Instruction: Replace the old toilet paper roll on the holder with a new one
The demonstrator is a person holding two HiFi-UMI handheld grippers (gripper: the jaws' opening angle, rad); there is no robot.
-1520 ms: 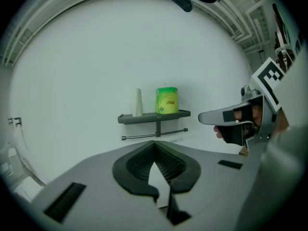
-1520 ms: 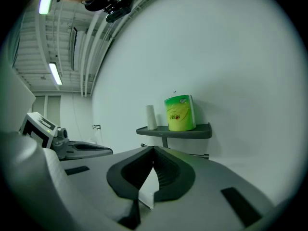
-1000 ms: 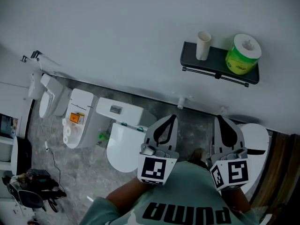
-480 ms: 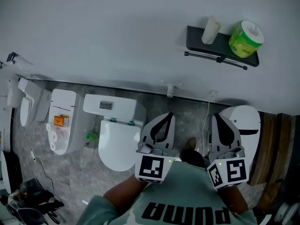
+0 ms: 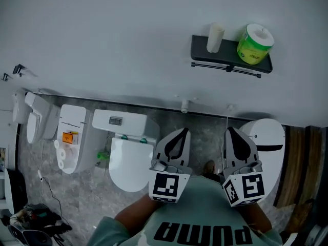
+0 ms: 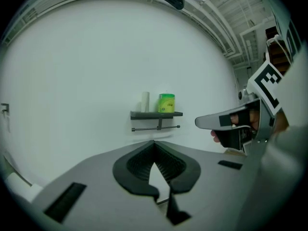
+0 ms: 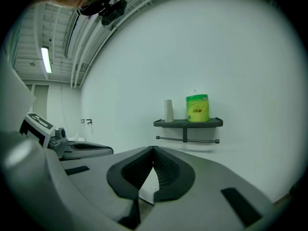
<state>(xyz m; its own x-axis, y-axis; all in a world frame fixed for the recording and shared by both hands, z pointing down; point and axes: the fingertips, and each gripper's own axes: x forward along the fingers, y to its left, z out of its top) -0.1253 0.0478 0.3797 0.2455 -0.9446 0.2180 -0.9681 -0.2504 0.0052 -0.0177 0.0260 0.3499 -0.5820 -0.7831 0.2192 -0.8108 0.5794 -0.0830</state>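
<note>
Standing before the wall, the person carries both tools low against the torso.

Head view: the left gripper (image 5: 183, 133) and right gripper (image 5: 230, 131) lie side by side. Each has its jaws pressed together with nothing between them. Well above them hangs the dark shelf (image 5: 200, 52), bearing a slim pale tube (image 5: 214, 38) and, near it, the green-wrapped roll (image 5: 254, 44). The holder bar (image 5: 225, 68) beneath the shelf looks bare. Against the frame of a second ago, the shelf has slid slightly left and up in the picture, while the grippers keep their low station. The view has settled on the shelf, but no reach has begun.

Left gripper view: the jaw tips meet and hold nothing. Shelf, tube and roll stand straight ahead, well apart from the jaws.

Right gripper view: the same closed, empty jaws, with the shelf ahead and slightly right.

Judgement: the swap is not yet under way, and either tool must spread its jaws before it can take the roll.
</note>
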